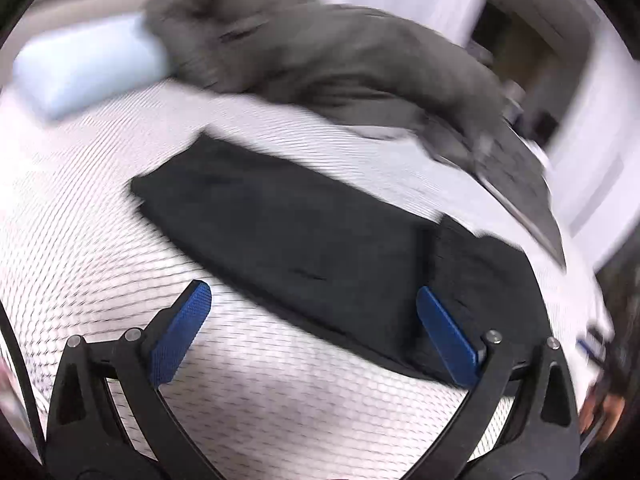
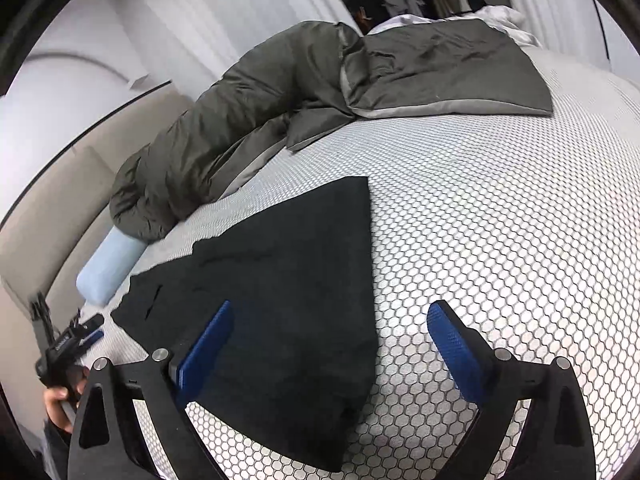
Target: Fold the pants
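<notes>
No legible text, label, brand or number anywhere in either view.

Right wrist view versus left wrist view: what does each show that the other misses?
Right wrist only: the left gripper, held in a hand, and a white bedding heap.

Left wrist only: the folded black pants' whole length, blurred.

Both: pants on the honeycomb-patterned white mattress, rumpled grey-green duvet, pale blue pillow, each gripper open and empty.
</notes>
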`<state>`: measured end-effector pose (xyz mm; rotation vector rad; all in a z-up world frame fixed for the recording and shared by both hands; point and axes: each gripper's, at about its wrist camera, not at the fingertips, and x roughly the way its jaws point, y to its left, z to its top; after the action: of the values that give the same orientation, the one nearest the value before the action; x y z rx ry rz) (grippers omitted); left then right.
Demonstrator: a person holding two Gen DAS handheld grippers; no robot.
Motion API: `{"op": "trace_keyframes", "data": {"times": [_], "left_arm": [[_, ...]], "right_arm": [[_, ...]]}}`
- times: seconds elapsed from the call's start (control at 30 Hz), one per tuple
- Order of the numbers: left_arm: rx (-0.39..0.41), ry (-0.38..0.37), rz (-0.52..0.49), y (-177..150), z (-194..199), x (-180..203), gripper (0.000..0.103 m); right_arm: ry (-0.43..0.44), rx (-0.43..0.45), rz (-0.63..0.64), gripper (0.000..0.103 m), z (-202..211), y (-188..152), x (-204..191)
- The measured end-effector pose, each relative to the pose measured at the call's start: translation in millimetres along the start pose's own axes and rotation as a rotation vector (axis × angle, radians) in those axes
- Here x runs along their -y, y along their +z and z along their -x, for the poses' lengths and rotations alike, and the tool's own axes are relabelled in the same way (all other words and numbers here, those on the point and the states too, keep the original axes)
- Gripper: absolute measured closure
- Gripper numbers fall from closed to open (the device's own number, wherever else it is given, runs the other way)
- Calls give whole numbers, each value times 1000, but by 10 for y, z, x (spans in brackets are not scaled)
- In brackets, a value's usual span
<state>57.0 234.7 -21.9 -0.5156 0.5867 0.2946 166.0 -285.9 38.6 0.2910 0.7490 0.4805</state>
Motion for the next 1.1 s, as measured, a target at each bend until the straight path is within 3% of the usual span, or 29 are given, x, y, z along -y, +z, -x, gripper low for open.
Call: {"op": "trace_keyframes", "data": {"times": [0.23, 0.3, 0.33, 0.4, 0.43, 0.47, 0.53, 0.63, 0.7, 0.83, 0.87, 1.0, 1.1], "left_arm": [[-104, -20, 324, 283, -562, -807, 2], [-81, -15, 388, 366, -666, -929, 4], [-60, -3, 394, 401, -679, -942, 13], [-45, 50, 398, 499, -727, -967, 45], [-47, 72, 398, 533, -747, -978, 81], [-54, 70, 389, 559, -746, -973, 93], [-16, 57, 348, 609, -618, -883, 96], [89, 59, 220, 714, -244, -442, 97], [144, 14, 124, 790, 30, -26, 99], [222, -181, -114, 792, 592, 1142, 102], [227, -263, -188, 709, 708, 1531, 102], [131, -403, -372, 420, 742, 2420, 102], [64, -399, -366, 259, 672, 2469, 90]], "right_arm": [[19, 14, -3, 5, 201, -25, 85], [14, 7, 6, 5, 117, 6, 87], [10, 1, 10, 5, 72, 17, 79], [3, -8, 12, 5, 10, 29, 74], [4, -10, 11, 5, -1, 31, 104], [4, -11, 11, 5, -11, 36, 105], [5, -7, 10, 5, -14, 33, 109], [4, 4, 7, 5, 7, 35, 126], [5, 7, 5, 5, 8, 40, 132], [-3, 9, 2, 5, -13, 46, 144], [-6, 9, 3, 5, -19, 50, 142], [-18, 7, 8, 5, -18, 38, 170], [-31, -5, 5, 5, -6, 17, 238]]}}
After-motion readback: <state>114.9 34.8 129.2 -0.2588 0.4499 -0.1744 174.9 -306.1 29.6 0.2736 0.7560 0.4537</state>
